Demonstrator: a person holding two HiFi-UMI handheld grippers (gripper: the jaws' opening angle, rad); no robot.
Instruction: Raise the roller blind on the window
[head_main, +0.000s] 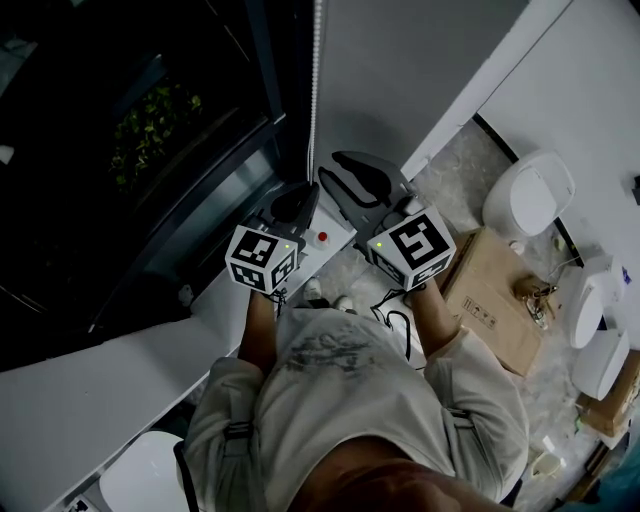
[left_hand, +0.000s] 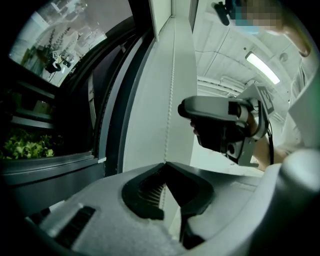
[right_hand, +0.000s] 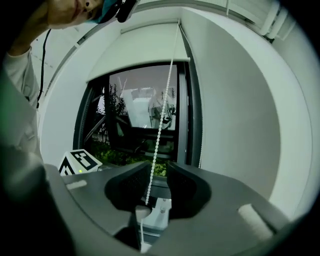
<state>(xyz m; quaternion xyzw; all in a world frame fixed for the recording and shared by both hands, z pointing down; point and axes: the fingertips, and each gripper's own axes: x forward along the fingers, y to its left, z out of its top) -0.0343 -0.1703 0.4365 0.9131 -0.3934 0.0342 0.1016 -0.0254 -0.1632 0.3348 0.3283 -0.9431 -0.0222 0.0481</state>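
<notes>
Probably light, limp and slippery, the bead chain (right_hand: 161, 125) hanging beside the window (right_hand: 135, 112) wants a firm pinch across its beads: the left gripper (left_hand: 164, 166) is clamped on it, and the right gripper (right_hand: 159, 169) stands higher with its jaws apart around it.

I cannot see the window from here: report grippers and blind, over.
Left hand-held gripper shut on chain. Right hand-held gripper open, chain between its jaws. Blind partly raised, window showing below. Nothing seen blocking chain.
</notes>
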